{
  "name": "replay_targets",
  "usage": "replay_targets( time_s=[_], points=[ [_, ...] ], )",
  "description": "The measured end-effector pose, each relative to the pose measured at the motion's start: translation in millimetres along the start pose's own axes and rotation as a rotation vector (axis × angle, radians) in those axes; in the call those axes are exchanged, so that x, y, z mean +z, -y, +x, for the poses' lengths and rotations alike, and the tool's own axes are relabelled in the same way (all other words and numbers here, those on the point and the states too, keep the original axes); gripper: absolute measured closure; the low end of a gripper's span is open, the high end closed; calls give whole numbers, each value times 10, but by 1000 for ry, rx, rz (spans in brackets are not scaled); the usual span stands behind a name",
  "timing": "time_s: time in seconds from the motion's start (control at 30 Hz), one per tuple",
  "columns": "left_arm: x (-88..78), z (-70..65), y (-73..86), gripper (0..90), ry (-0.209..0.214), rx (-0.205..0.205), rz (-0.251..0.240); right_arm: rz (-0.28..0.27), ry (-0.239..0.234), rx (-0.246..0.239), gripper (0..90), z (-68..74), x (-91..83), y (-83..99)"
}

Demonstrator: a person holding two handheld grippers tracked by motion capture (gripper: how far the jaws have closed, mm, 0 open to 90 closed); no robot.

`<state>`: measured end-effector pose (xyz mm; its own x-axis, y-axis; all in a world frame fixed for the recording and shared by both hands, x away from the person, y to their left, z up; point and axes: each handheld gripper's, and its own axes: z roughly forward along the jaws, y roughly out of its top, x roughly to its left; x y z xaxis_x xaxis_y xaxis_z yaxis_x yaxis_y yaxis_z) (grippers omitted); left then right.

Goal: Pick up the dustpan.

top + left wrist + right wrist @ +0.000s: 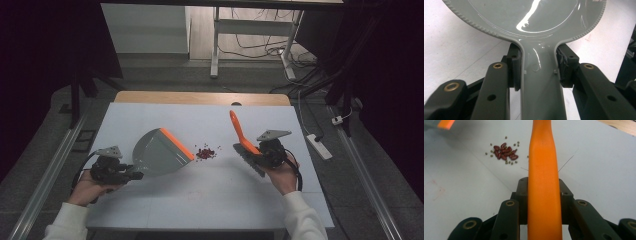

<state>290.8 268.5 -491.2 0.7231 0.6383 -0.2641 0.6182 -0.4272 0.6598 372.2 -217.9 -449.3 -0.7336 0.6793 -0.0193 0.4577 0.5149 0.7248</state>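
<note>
On white tabletop: dustpan, brush, spilled beans.

Left gripper (pixel 131 175): jaws clamped on the grey handle of the dustpan (pixel 157 151), which lies at table left, its orange lip facing the beans. Right gripper (pixel 261 153): jaws closed around the orange handle of the brush (pixel 243 138), handle tilted up and away, dark bristle head low over the table (pixel 200 200) beside the hand. Beans (pixel 206 153): small red-brown pile with scattered green grains, between dustpan lip and brush, touching neither.

dustpan (pixel 529 15) pan: cut off by top edge | brush (pixel 544 182) bristles: out of frame | small green grains (pixel 218 148): too small to identify
</note>
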Motion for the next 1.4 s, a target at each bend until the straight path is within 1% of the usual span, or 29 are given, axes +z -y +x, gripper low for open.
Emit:
replay_targets(
  time_s=[0.13,0.17,0.23,0.37,0.4,0.47,0.5,0.7,0.87,1.0,1.17,1.3,1.4],
  points=[
    [26,-24,-1,619,-3,10,17,-3,-6,-2,696,-5,111,-92],
    [26,-24,-1,619,-3,10,17,-3,-6,-2,696,-5,111,-92],
    [37,-34,1,619,-2,15,26,9,-9,-17,696,19,194,-153],
    [63,-52,-5,619,9,29,37,7,-11,-24,696,34,240,-199],
    [81,-65,-11,619,12,44,48,4,-13,-23,697,43,268,-229],
    [92,-74,-14,619,15,47,51,3,-15,-29,696,49,291,-259],
    [112,-84,-20,619,18,55,59,1,-15,-31,696,51,302,-271],
    [168,-109,-27,619,12,73,86,-5,-12,-29,696,48,371,-350],
    [194,-121,-28,619,18,80,102,-4,-12,-35,697,47,424,-399],
    [214,-134,-31,619,18,88,117,-5,-8,-28,696,46,485,-446],
    [247,-146,-35,619,23,96,136,3,5,-36,696,45,519,-473],
    [277,-155,-37,619,30,98,158,7,2,-33,696,24,569,-485],
    [290,-158,-36,619,33,94,160,14,7,-21,696,20,606,-497]
  ],
)
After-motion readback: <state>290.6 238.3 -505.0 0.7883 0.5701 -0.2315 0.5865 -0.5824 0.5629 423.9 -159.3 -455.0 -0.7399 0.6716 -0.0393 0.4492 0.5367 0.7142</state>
